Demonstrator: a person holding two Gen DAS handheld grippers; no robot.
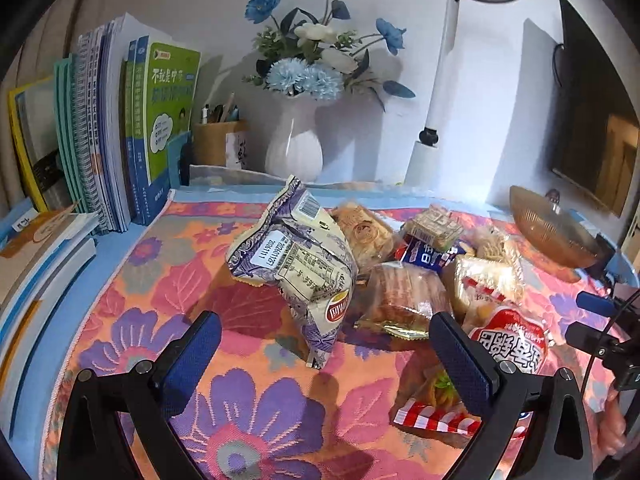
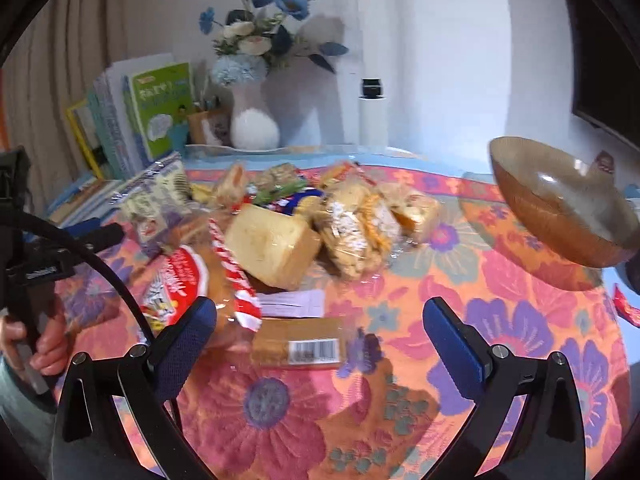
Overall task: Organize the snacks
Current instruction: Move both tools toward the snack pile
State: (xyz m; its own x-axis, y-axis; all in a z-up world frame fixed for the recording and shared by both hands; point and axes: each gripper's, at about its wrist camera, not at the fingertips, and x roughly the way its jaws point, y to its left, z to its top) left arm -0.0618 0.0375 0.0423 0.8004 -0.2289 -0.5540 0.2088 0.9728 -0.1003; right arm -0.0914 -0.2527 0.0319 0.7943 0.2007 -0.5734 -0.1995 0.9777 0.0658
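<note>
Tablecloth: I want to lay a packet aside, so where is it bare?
The tablecloth is bare between the books and the chip bag, and in front by the left tool. Another free patch lies between the snack pile and the bowl, running to the right tool. The middle is crowded.

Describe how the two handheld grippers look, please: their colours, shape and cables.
Both the left gripper and the right gripper have black, curved, forked frames with silver round screws. The jaws carry blue textured pads. In the right wrist view, a black cable arcs past the left gripper's black body, and the hand holding its handle shows a grey sleeve.
</note>
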